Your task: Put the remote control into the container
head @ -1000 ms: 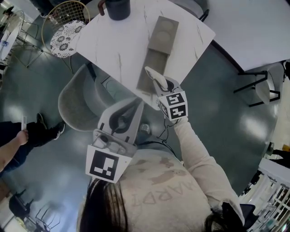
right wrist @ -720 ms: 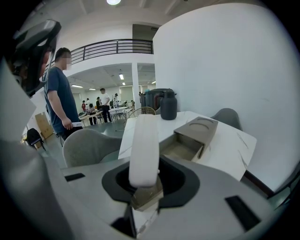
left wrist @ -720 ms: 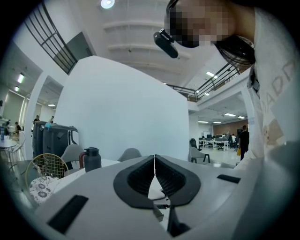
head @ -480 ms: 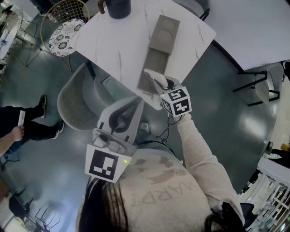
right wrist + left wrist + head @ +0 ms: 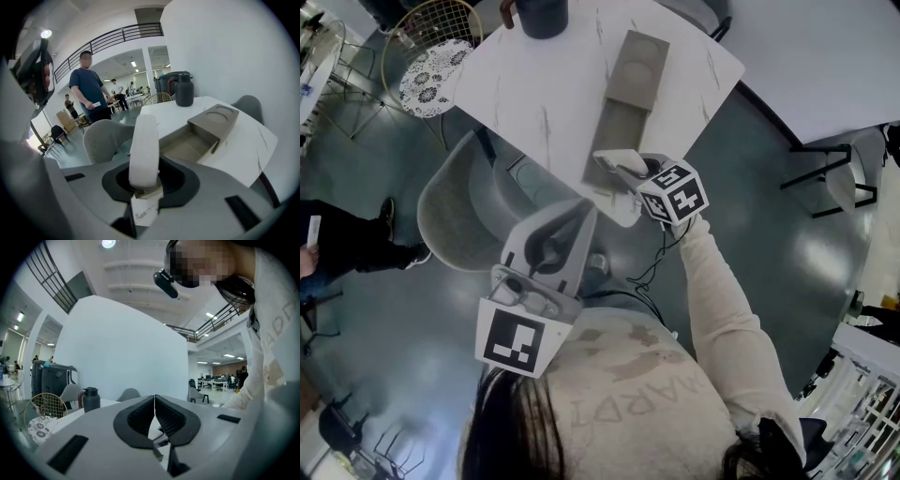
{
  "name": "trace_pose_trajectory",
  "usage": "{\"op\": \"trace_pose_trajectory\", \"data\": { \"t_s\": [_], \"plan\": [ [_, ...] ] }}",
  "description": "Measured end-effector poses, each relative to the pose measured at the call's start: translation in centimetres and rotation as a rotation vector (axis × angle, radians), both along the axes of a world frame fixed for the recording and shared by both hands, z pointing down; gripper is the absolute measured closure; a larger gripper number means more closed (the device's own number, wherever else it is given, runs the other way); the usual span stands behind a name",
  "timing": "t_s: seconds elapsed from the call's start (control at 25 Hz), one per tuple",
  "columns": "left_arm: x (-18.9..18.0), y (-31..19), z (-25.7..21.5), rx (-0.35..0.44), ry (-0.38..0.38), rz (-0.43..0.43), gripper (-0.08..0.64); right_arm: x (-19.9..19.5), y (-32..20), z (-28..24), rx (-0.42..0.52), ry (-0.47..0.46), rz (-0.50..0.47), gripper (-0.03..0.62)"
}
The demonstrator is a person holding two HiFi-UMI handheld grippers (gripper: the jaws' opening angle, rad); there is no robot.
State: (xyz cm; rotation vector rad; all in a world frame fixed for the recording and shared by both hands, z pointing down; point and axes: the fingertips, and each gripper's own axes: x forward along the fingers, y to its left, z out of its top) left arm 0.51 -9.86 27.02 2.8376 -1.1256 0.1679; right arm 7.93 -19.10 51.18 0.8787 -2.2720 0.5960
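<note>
While the remote control (image 5: 615, 159) is not yet inside the container (image 5: 628, 89), the head view shows my right gripper (image 5: 623, 169) holding it at the container's near end, above the table (image 5: 534, 84).

Left gripper view: my left gripper (image 5: 154, 404) has its jaws together and empty.

Right gripper view: my jaws are clamped on the remote's lower end, and the open compartment lies just beyond. Pickup appears done; lowering and release are left.
</note>
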Motion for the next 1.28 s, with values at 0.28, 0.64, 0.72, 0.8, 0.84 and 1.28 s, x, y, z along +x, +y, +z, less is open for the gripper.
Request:
{"op": "trace_pose_trajectory", "data": {
  "t_s": [0.28,0.64,0.72,0.8,0.84,1.28],
  "plan": [
    [0.0,-0.2,0.2,-0.003,-0.005,-0.005,0.546,-0.3,0.3,0.5,-0.167,-0.052,-0.116,0.502],
    [-0.1,-0.6,0.6,-0.011,-0.011,-0.021,0.546,-0.4,-0.6,1.5,-0.4,-0.125,-0.21,0.502],
    [-0.1,-0.6,0.7,-0.013,-0.013,-0.026,0.546,-0.4,-0.7,1.6,-0.446,-0.129,-0.227,0.502],
    [-0.1,-0.7,0.7,-0.014,-0.012,-0.033,0.546,-0.4,-0.8,1.7,-0.494,-0.132,-0.248,0.502],
    [-0.1,-0.8,0.8,-0.015,-0.012,-0.036,0.546,-0.5,-1.0,1.8,-0.518,-0.132,-0.257,0.502],
    [-1.0,-1.8,1.5,-0.031,-0.023,-0.088,0.546,-0.5,-3.2,3.3,-0.699,-0.095,-0.283,0.5]
  ]
}}
